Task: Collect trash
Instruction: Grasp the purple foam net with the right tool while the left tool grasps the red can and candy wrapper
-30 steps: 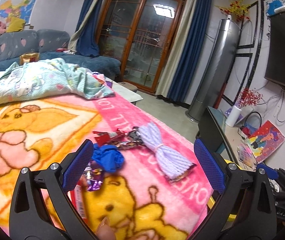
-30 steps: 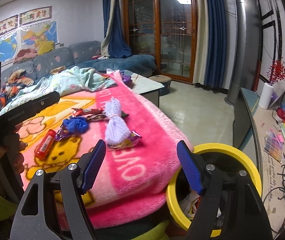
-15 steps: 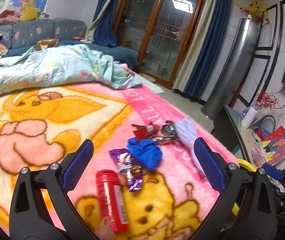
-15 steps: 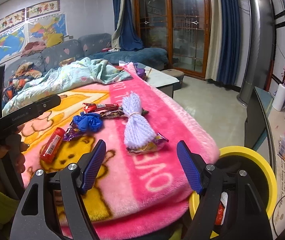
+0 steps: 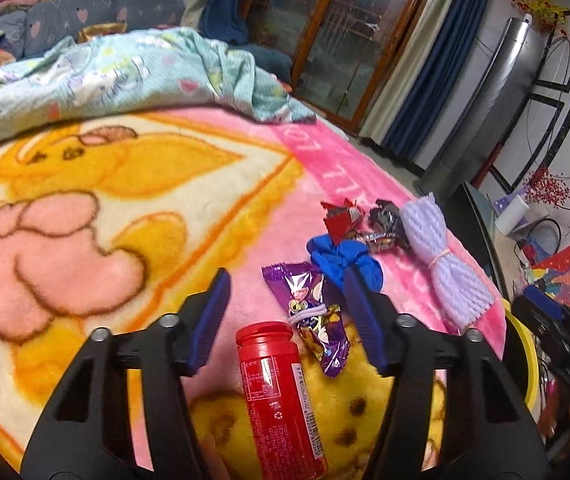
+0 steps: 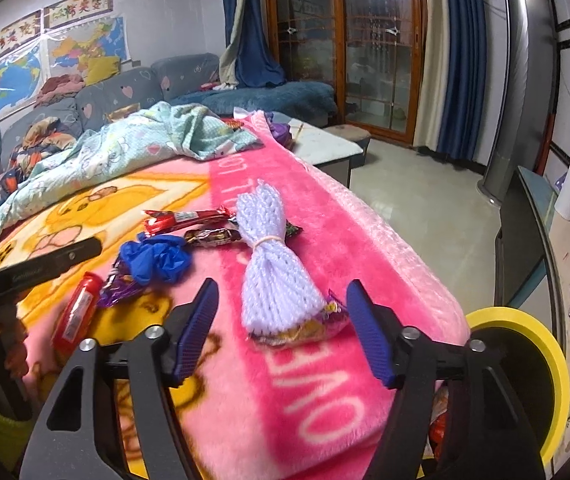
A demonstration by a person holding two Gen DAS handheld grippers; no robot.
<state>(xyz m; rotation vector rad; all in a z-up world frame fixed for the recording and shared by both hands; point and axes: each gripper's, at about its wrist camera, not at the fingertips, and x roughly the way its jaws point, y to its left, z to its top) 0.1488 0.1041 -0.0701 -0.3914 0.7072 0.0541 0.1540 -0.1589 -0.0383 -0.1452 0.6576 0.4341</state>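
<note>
Straddling a red cylindrical plastic tube (image 5: pixel 281 396) on the pink plush cartoon blanket (image 5: pixel 85 208), the left hand-held gripper (image 5: pixel 285 320) gapes released. Near the blanket's edge, the right hand-held gripper (image 6: pixel 281 330), likewise released, flanks a lilac knitted mesh bundle (image 6: pixel 271 264).

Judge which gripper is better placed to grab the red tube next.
Left. The left gripper is open with the red tube lying between its fingers. The right gripper is open over the lavender yarn bundle, with the tube off to its left.
</note>
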